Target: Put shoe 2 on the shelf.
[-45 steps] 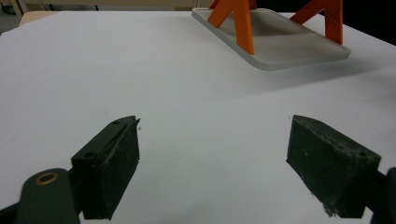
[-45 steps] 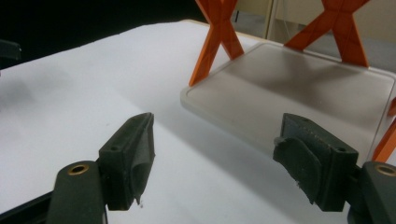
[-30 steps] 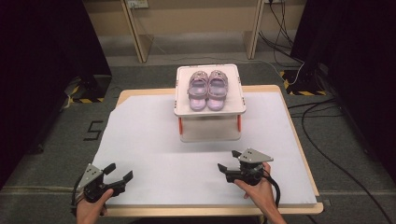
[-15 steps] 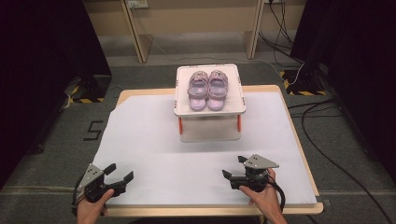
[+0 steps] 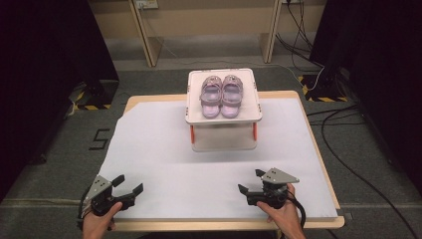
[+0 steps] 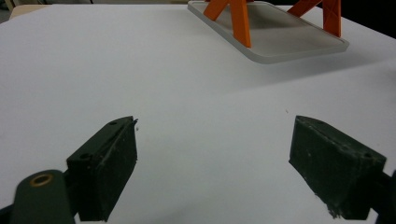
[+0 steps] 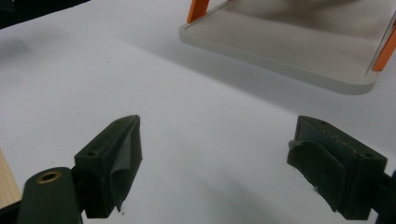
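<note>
White sheeting covers the counter (image 5: 164,149) from its near edge to the far end, giving a plain ground for the work. Nearest the onlooker, two hands come in at the near edge: the left hand (image 5: 97,224) bears the left gripper (image 5: 128,185) at the near left corner, its jaws spread wide with nothing between them, as the left gripper view shows bare sheet between the two black pads. The right hand (image 5: 283,214) bears the right gripper (image 5: 250,181) near the right corner; its jaws have just been opening and now stand fully released, also with nothing between them. Both grippers point forward toward the middle of the counter, a resting pose well apart from the work, probably taken so that either can set out from there. Farther off, mid-counter toward the far edge, stands a small raised stand (image 5: 224,112): a white tray top carried on orange legs (image 6: 239,23) over a pale base plate (image 7: 280,51). On that top lies a pair of lilac sandals (image 5: 221,95), side by side and touching, raised clear of the sheet, presumably so that the jaws can approach them from the front.
</note>
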Motion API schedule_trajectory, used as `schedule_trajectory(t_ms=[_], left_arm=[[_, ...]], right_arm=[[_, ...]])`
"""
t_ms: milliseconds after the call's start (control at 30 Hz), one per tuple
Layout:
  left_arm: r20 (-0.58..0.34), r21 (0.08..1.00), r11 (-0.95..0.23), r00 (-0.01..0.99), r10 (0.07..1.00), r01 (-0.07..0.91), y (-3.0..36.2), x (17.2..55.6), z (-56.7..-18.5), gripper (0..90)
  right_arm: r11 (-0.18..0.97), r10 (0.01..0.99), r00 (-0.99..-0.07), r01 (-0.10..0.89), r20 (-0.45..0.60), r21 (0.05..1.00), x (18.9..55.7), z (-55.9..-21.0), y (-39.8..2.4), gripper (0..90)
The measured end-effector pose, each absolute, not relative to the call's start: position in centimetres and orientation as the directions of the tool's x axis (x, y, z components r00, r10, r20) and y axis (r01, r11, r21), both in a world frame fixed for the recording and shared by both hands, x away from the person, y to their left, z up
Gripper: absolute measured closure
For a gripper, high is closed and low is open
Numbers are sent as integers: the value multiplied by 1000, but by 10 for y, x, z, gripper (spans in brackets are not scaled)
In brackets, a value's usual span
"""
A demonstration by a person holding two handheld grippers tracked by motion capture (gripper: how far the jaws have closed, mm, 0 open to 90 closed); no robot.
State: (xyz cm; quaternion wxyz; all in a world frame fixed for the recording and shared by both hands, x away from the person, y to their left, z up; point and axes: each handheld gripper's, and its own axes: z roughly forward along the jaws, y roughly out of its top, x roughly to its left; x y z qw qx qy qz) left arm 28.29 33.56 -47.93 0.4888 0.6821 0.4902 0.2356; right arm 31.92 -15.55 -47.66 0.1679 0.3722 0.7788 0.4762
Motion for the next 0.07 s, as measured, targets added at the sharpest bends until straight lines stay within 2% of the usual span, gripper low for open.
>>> schedule_trajectory(t_ms=[67], left_arm=[[-158,899,-40,408,899,436,336,283,-479,147]], right_arm=[[273,739,-668,419,91,866,320,-477,-155,171]])
